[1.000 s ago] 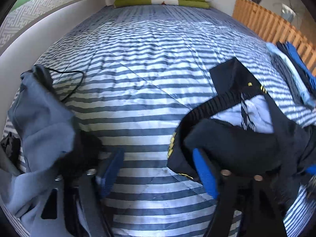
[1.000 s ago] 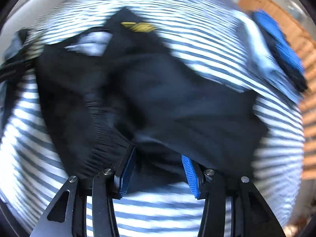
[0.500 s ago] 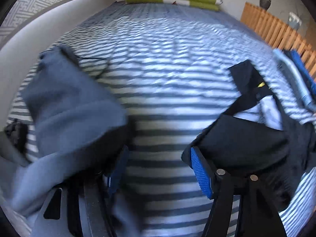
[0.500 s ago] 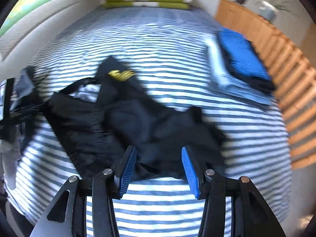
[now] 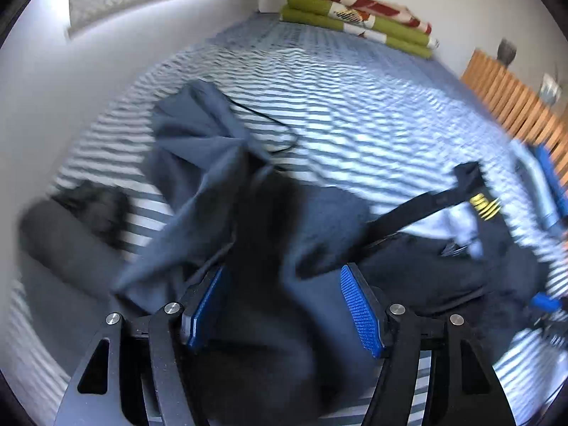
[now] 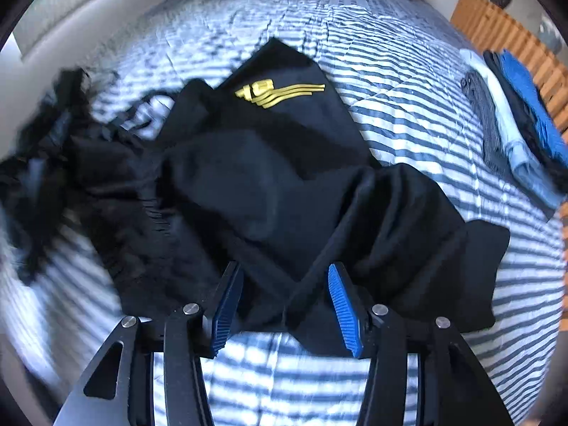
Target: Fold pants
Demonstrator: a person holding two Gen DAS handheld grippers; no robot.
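Observation:
Black pants with a yellow logo lie crumpled on the striped bed cover. My right gripper is open just above their near edge, with black cloth between and under its fingers. In the left wrist view the same pants sit at the right, waistband stretched out. A grey-blue garment is heaped at the left. My left gripper is open, and dark cloth fills the gap between its fingers. This view is blurred.
Folded clothes are stacked at the bed's right edge beside a wooden slatted panel. Green and red folded blankets lie at the far end. A thin black cable runs over the cover. A white wall borders the left side.
My left gripper has swung left over the grey-blue garment, which now reaches between its fingers. My right gripper has come down closer to the black pants.

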